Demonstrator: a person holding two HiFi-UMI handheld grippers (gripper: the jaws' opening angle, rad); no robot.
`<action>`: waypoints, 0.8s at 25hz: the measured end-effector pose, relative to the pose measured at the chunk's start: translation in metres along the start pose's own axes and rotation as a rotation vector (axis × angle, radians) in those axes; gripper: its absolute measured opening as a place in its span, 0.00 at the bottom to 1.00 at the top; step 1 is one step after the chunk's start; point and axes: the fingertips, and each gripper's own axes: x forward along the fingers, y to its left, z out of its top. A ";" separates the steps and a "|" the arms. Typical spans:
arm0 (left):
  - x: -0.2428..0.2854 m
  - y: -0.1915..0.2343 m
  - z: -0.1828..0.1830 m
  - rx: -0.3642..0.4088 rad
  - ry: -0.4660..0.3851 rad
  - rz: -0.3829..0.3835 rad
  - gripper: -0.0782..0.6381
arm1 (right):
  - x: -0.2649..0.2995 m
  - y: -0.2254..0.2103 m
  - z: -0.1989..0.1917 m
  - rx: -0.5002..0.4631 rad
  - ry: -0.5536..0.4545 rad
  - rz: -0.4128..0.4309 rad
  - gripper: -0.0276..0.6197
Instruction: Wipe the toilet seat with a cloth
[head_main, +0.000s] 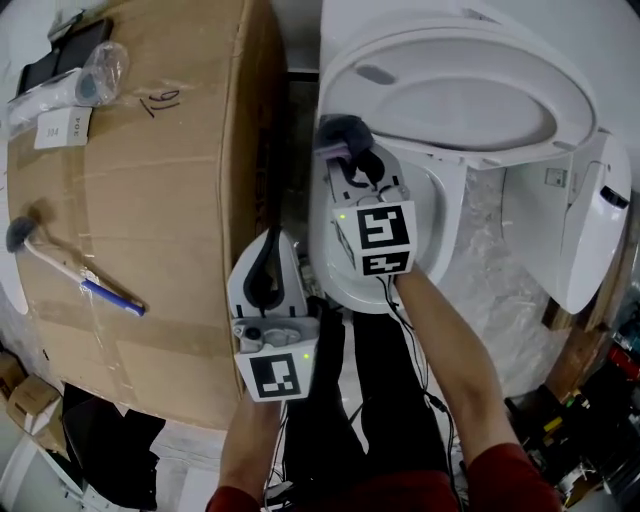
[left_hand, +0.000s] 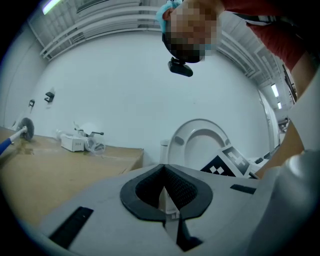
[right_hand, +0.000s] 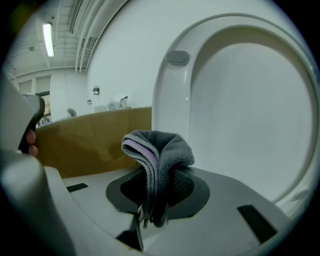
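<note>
While right gripper (right_hand: 150, 207) pinches folded grey cloth (right_hand: 161, 147) over toilet bowl (head_main: 322, 245), left gripper (left_hand: 164, 192) pressed together, empty.

Narrow gap between cardboard box (head_main: 150, 220) and toilet (head_main: 322, 245), raised lid (head_main: 470, 95) behind

The left tool (head_main: 272, 245) points forward and roughly level, its jaws pressed together with nothing between them. The bare left forearm (head_main: 250, 440) runs straight behind it. The right tool (head_main: 352, 165) sits further ahead and tilts downward, its jaws clamped on a folded grey cloth (right_hand: 159, 150) that stands up between them. The right forearm (head_main: 450, 350) stretches out, bare up to a red sleeve (head_main: 510, 480).
</note>
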 end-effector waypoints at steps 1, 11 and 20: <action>0.001 -0.001 0.002 0.001 -0.001 -0.004 0.13 | -0.001 0.001 0.009 0.002 -0.014 0.005 0.16; 0.008 -0.005 0.030 0.014 0.004 0.007 0.13 | -0.027 0.002 0.089 -0.102 -0.124 0.010 0.16; 0.017 -0.023 0.058 0.010 -0.015 0.009 0.13 | -0.057 -0.006 0.139 -0.202 -0.162 0.007 0.16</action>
